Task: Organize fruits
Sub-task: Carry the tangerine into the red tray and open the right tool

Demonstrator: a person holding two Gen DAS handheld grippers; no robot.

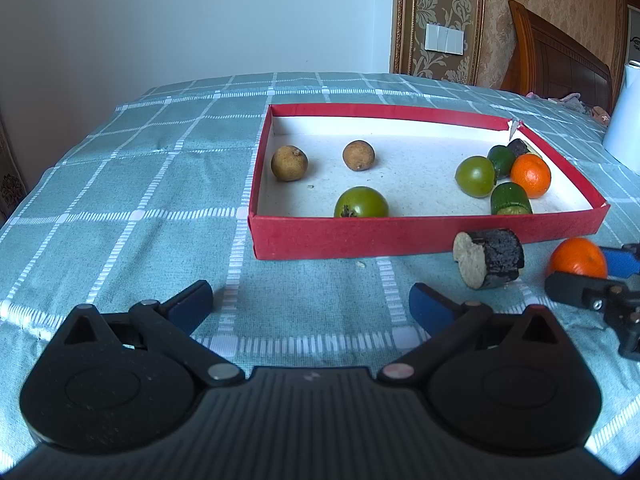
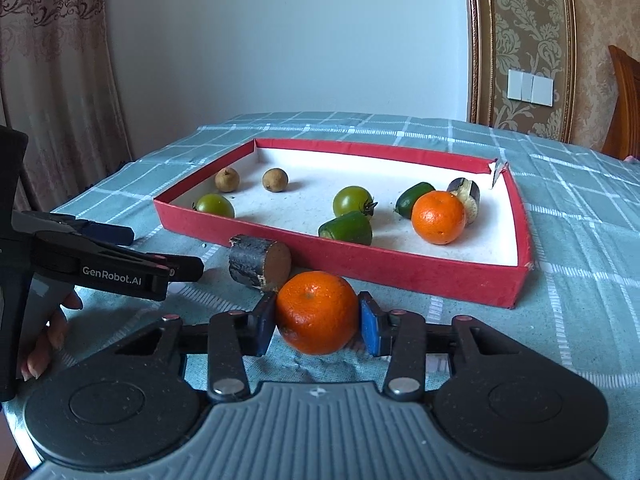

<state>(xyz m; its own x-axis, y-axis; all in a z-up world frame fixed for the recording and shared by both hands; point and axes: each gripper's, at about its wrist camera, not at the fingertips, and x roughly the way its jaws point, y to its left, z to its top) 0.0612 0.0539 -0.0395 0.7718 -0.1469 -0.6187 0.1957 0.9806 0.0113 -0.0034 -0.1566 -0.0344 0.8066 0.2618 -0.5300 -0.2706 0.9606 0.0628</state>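
A red box (image 2: 400,268) (image 1: 360,240) with a white floor lies on the checked tablecloth. It holds two brown longans (image 1: 289,163), two green tomatoes (image 1: 361,203), green fruit pieces (image 1: 511,199), a dark piece and an orange (image 2: 439,217) (image 1: 531,175). My right gripper (image 2: 318,320) is shut on a second orange (image 2: 316,312) (image 1: 578,258) just in front of the box. A dark cylinder piece (image 2: 260,260) (image 1: 490,258) lies beside it. My left gripper (image 1: 312,300) is open and empty, low over the cloth before the box.
The tablecloth (image 1: 120,200) drops off at the left and far edges. A white object (image 1: 624,120) stands at the far right. A wooden headboard (image 1: 560,60) and wall stand behind. The left gripper (image 2: 120,256) shows in the right wrist view.
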